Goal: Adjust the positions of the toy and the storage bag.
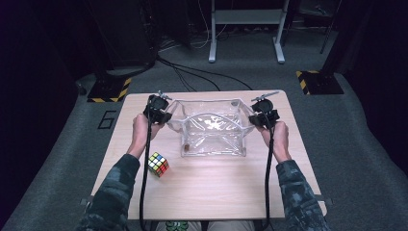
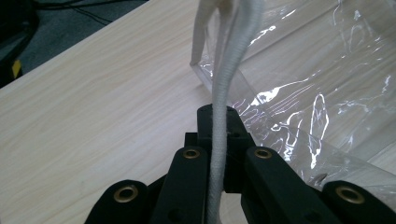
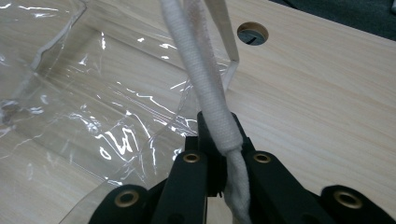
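Note:
A clear plastic bag [image 1: 211,129] with white edging stands open in the middle of the wooden table [image 1: 211,192]. My left gripper [image 1: 162,117] is at the bag's left side, shut on its white rope handle [image 2: 224,84], which runs up between the jaws. My right gripper [image 1: 260,119] is at the bag's right side, shut on the other white rope handle [image 3: 208,88]. The clear bag wall [image 2: 322,70] spreads to the right of the left jaws, and the bag wall [image 3: 93,93] lies left of the right jaws. A small brown object [image 1: 184,145] lies inside the bag near its front left corner.
A Rubik's cube [image 1: 158,164] sits on the table in front of the bag's left corner, beside my left forearm. A round cable hole [image 3: 252,33] is in the tabletop beyond the right gripper. Cables and a metal stand [image 1: 246,29] are on the floor behind the table.

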A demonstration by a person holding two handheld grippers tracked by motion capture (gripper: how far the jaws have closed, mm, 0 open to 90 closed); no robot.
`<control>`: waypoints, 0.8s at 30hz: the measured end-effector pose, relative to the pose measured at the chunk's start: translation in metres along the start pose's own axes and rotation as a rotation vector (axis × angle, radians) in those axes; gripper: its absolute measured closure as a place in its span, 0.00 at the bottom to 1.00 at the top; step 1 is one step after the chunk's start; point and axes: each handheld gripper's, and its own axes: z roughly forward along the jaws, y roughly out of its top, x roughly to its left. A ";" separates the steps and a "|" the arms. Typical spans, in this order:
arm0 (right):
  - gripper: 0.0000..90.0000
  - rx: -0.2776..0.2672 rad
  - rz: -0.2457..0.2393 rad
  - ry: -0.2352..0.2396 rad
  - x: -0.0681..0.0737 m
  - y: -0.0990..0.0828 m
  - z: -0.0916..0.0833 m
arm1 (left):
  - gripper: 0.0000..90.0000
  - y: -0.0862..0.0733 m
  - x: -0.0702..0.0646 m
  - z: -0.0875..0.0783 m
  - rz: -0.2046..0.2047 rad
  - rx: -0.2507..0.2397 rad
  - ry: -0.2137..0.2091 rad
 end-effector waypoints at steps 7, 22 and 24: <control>1.00 -0.004 0.019 0.001 -0.006 0.001 -0.003 | 1.00 0.003 0.018 -0.006 -0.013 0.003 0.025; 0.99 0.026 0.012 0.007 0.007 0.015 0.014 | 0.99 0.005 0.033 0.004 -0.037 0.067 0.025; 0.99 0.030 0.008 0.002 0.010 0.016 0.017 | 0.99 0.005 0.033 0.008 -0.043 0.070 0.024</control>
